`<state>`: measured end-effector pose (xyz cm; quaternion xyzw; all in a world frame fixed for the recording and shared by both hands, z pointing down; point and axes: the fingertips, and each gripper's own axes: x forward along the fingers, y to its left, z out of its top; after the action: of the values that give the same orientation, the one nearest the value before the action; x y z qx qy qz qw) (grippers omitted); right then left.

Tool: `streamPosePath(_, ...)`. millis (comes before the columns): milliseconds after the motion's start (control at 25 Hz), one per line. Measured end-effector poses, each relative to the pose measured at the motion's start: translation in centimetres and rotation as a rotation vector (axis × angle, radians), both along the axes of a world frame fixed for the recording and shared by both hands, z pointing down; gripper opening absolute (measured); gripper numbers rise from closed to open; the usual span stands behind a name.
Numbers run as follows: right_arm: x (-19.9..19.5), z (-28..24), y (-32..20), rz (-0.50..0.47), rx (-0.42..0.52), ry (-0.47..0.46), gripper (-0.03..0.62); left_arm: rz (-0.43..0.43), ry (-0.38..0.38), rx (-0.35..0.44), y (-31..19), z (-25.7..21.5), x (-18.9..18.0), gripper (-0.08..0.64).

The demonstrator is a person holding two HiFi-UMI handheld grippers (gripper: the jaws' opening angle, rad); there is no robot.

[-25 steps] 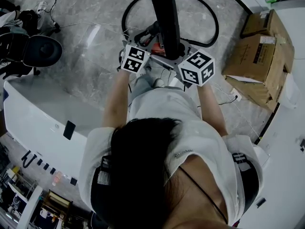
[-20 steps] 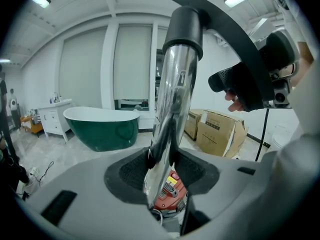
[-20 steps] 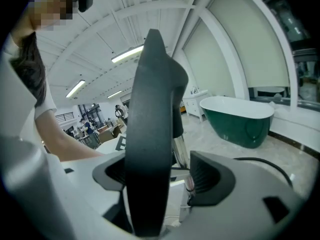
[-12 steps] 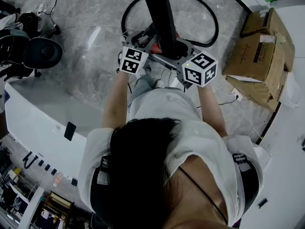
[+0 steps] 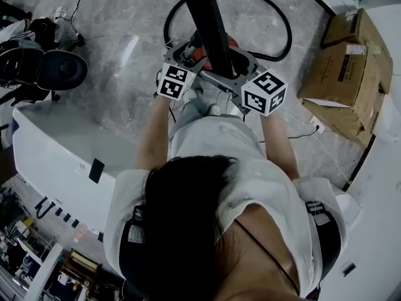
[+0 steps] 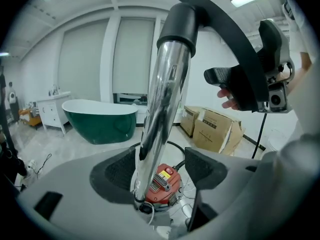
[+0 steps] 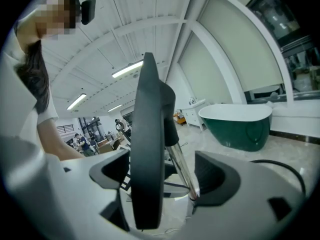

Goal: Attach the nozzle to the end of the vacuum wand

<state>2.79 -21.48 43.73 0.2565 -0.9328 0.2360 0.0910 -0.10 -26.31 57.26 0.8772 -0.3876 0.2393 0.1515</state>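
One black nozzle (image 7: 147, 134) sits on the upper end of the upright vacuum wand (image 6: 160, 104), its collar closed round the chrome tube. The red canister (image 6: 162, 184) stands on the floor below. The attachment appears made; what seems left is to let go and confirm the seat.

Left hand-held gripper (image 6: 161, 169): jaws wide and just opening, with the wand between them. One pad is clear of the tube, so there is no grip.

Right hand-held gripper (image 7: 161, 174): jaws likewise opening wide. The nozzle stands between them, unclamped.
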Motion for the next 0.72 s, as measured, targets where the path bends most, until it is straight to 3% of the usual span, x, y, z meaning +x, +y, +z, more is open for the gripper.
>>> streamPosePath(240,0.4,-0.4,-0.1,-0.002,0.015,-0.021,0.401,-0.034,-0.001,-0.024,0.8,0.3,-1.2,0.302)
streamPosePath(440,1.5,-2.0,-0.4,0.045,0.021,-0.133,0.405,-0.039,0.131,-0.069,2.2,-1.5,-1.4,0.325)
streamPosePath(720,2.7,-3.0,0.0,0.048,0.039,-0.168,0.405,-0.035,0.191,-0.033,3.4,-4.7,-1.8,0.334)
